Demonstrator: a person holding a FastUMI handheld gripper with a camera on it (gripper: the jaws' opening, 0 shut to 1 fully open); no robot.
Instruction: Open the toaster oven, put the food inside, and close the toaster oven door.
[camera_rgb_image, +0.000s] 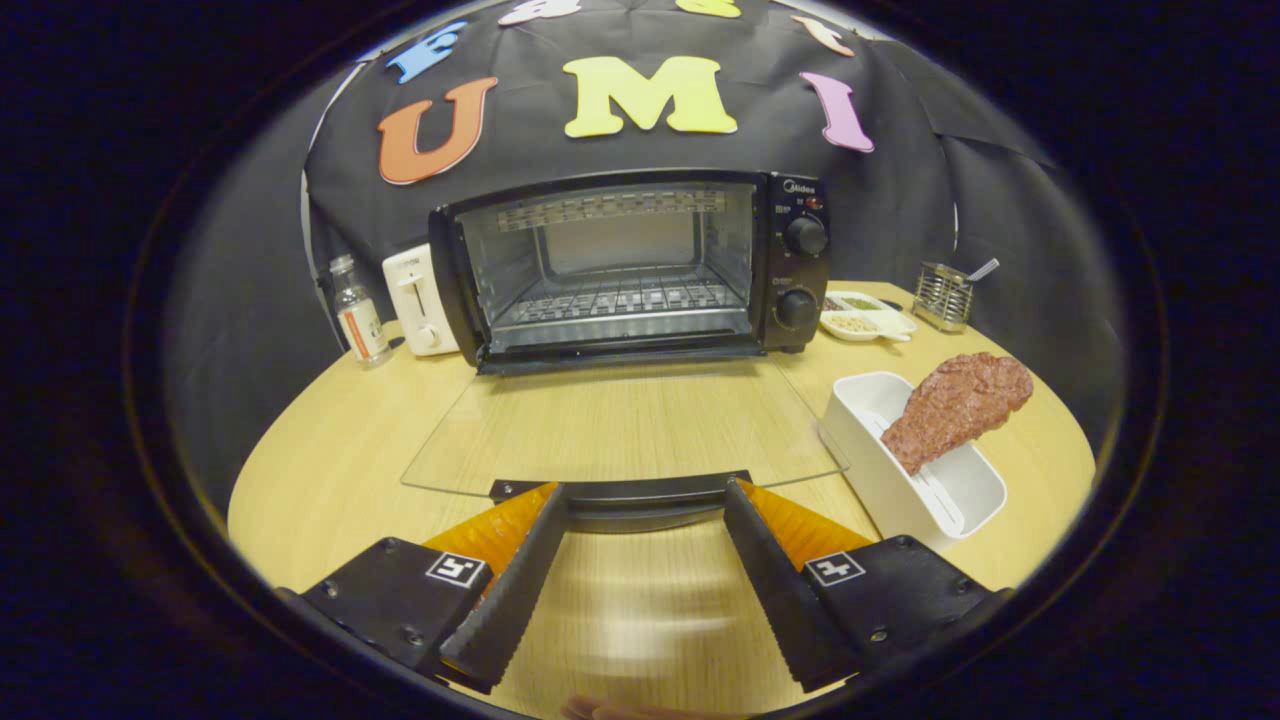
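Gripper (640, 495) fingers wide apart at oven door (620, 425) handle, door down.

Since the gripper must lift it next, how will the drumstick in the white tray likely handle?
The drumstick leans on the white tray's rim, so a nudge may tip it. Its rough brown surface probably grips well. The tapered shape could swing if clamped at one end. The gripper is open, its fingers beside the oven door's handle.
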